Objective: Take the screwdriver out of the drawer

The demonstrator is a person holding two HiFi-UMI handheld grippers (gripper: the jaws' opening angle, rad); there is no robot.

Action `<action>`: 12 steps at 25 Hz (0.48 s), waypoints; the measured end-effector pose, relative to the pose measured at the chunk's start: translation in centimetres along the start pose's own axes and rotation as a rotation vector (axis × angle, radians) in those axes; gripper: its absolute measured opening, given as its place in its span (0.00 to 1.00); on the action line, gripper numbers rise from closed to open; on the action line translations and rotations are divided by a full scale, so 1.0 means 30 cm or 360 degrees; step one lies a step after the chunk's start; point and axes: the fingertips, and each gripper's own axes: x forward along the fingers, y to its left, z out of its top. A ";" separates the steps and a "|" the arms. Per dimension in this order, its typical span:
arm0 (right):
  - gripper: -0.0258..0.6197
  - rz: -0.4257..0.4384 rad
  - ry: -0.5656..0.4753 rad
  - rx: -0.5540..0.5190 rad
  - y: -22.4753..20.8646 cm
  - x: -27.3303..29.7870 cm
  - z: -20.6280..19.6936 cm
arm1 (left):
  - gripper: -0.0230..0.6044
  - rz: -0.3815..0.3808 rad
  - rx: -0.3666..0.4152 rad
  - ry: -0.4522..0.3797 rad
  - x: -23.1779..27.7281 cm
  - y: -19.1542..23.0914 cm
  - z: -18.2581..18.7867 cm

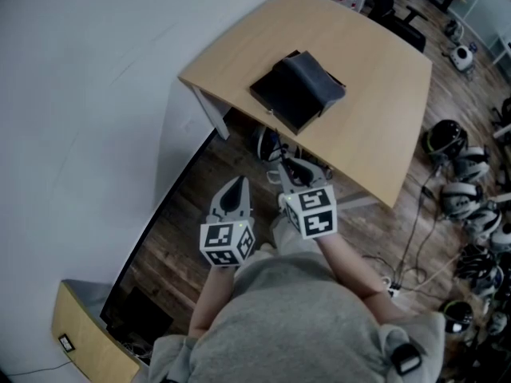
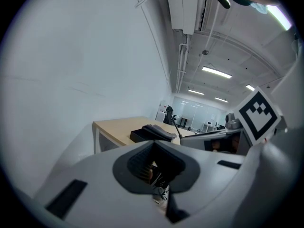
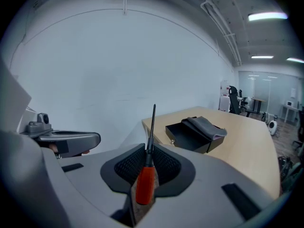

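Clamped in the closed jaws of the right gripper (image 1: 291,170), a red-handled metal screwdriver (image 3: 146,182) points outward, well apart from the open black drawer (image 3: 192,136) on the pale wooden surface (image 3: 247,148). The left gripper (image 1: 235,190) has its jaws together, empty.

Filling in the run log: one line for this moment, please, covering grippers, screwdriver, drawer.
right gripper: shut on screwdriver | left gripper: shut, empty | drawer: on table, grey cloth draped over it | screwdriver: out of drawer
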 end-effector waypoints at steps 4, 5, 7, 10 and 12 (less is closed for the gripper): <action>0.13 0.0007 -0.0017 -0.0020 0.042 -0.048 -0.021 | 0.04 0.0007 -0.0008 -0.0009 -0.054 -0.007 -0.026; 0.13 0.0008 -0.0021 -0.0024 0.051 -0.058 -0.027 | 0.04 0.0007 -0.0010 -0.0008 -0.066 -0.008 -0.033; 0.13 0.0010 -0.0027 -0.0027 0.067 -0.075 -0.040 | 0.04 0.0007 -0.0013 -0.0009 -0.088 -0.010 -0.046; 0.13 0.0012 -0.0043 -0.0030 0.086 -0.101 -0.051 | 0.04 0.0010 -0.0016 -0.0014 -0.116 -0.017 -0.059; 0.13 0.0011 -0.0054 -0.0031 0.094 -0.113 -0.057 | 0.04 0.0008 -0.0015 -0.0017 -0.129 -0.022 -0.063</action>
